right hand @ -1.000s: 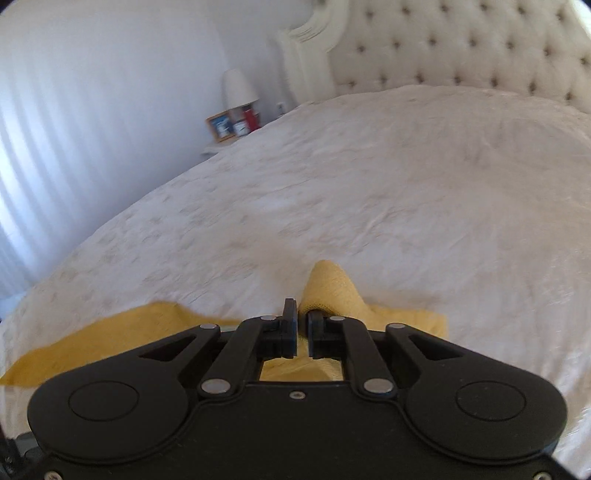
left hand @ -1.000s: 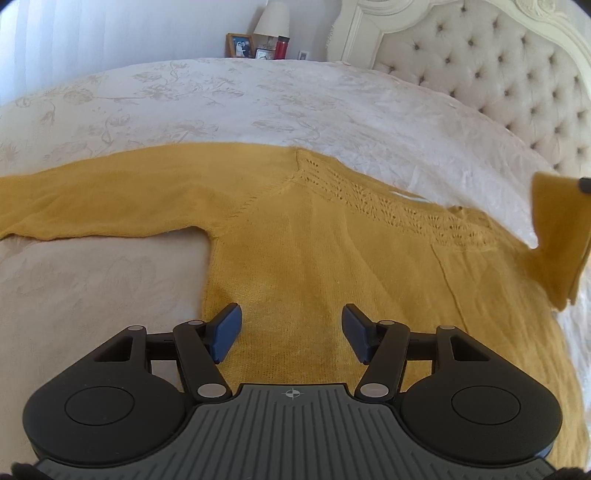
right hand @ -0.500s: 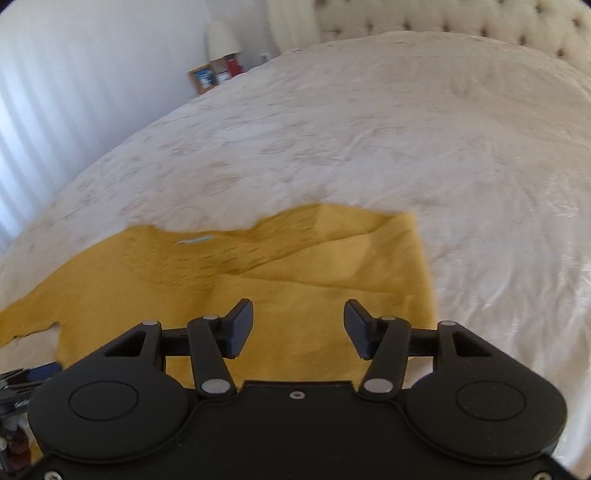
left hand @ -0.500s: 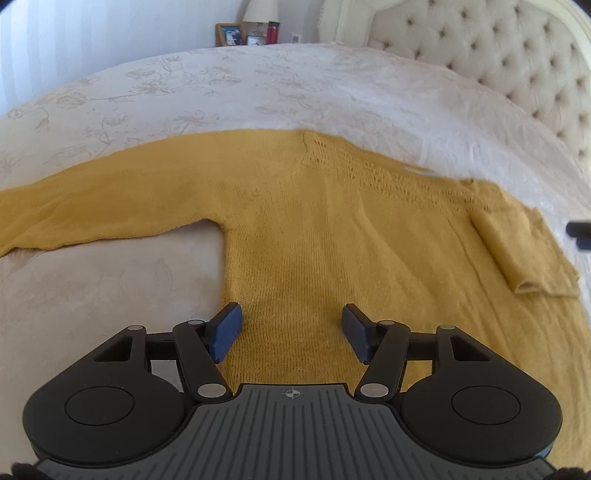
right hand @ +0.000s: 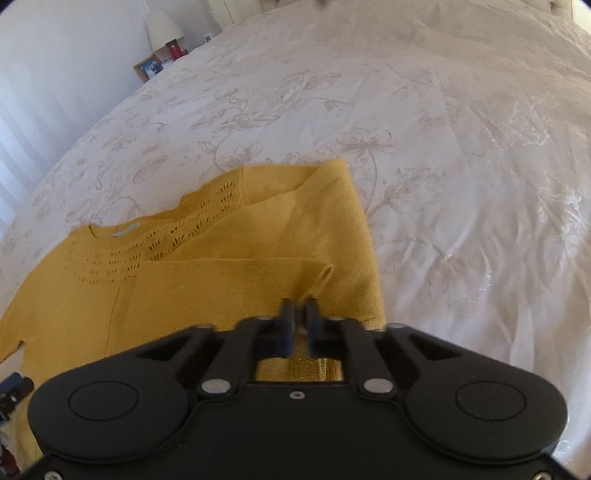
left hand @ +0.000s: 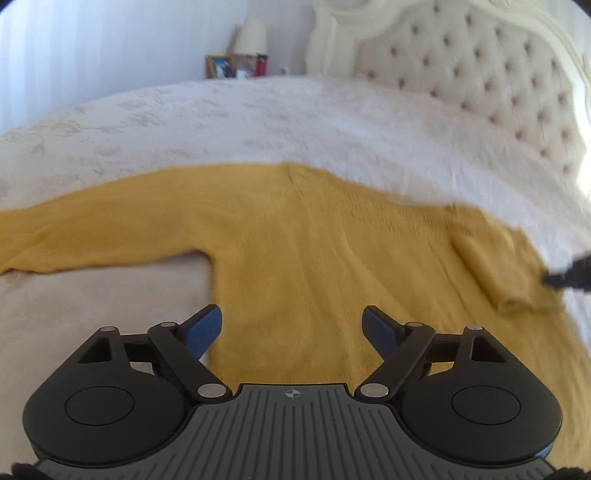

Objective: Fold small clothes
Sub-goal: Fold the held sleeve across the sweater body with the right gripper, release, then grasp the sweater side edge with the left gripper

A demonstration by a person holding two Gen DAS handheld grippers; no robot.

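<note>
A mustard-yellow knit sweater [left hand: 295, 240] lies flat on the bed. Its left sleeve [left hand: 92, 236] is stretched out to the side, and its right sleeve [right hand: 229, 280] is folded across the body. My left gripper [left hand: 293, 325] hovers over the lower hem, its jaws opening, with nothing between the pads. My right gripper [right hand: 301, 314] is shut, its tips low at the folded sleeve's cuff near the sweater's right edge. I cannot tell whether fabric is pinched there. In the left wrist view its dark tip [left hand: 569, 277] shows at the sweater's right side.
The sweater rests on a white floral bedspread [right hand: 424, 129]. A tufted cream headboard [left hand: 480, 74] stands at the far end. Beyond the bed is a nightstand with a lamp [left hand: 253, 35], a photo frame [left hand: 219, 66] and a red bottle [left hand: 261, 66].
My right gripper let go of the lifted sleeve, which now lies folded on the body. It then sank toward the sweater and shut again. My left gripper's jaws stand wider.
</note>
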